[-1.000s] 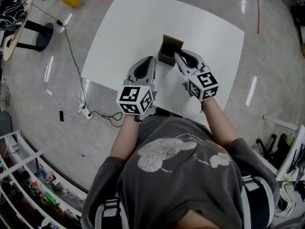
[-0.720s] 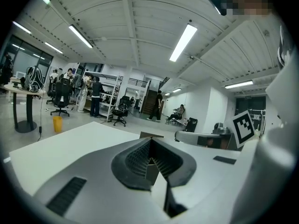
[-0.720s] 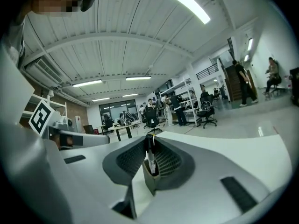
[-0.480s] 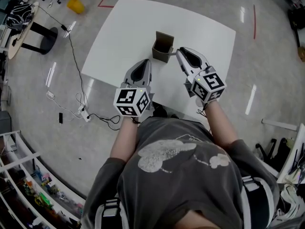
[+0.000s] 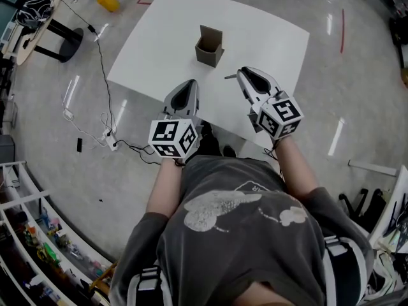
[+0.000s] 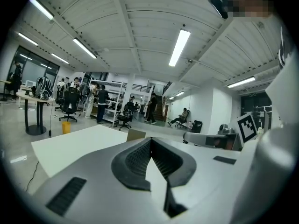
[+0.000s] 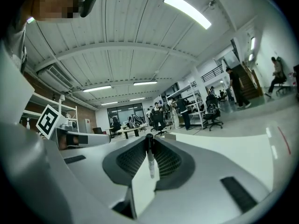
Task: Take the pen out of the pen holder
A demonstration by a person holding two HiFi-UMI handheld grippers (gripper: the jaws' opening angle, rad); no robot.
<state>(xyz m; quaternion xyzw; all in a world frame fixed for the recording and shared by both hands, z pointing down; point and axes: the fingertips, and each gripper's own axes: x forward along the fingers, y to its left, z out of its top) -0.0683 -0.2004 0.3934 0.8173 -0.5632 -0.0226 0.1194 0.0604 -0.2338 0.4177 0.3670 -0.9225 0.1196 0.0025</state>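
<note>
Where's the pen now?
The pen is clamped in the right hand-held gripper, at the head view's right, over the table's near edge, clear of the pen holder.

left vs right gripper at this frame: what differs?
Right gripper is shut on the pen; left gripper is shut with nothing between its jaws. Left gripper's marker cube hangs off the near edge of the table; right gripper sits further over it. Both are clear of the pen holder.

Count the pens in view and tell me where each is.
1. The pen is clamped in the right gripper, held clear of the pen holder; others may be hidden inside that holder.
</note>
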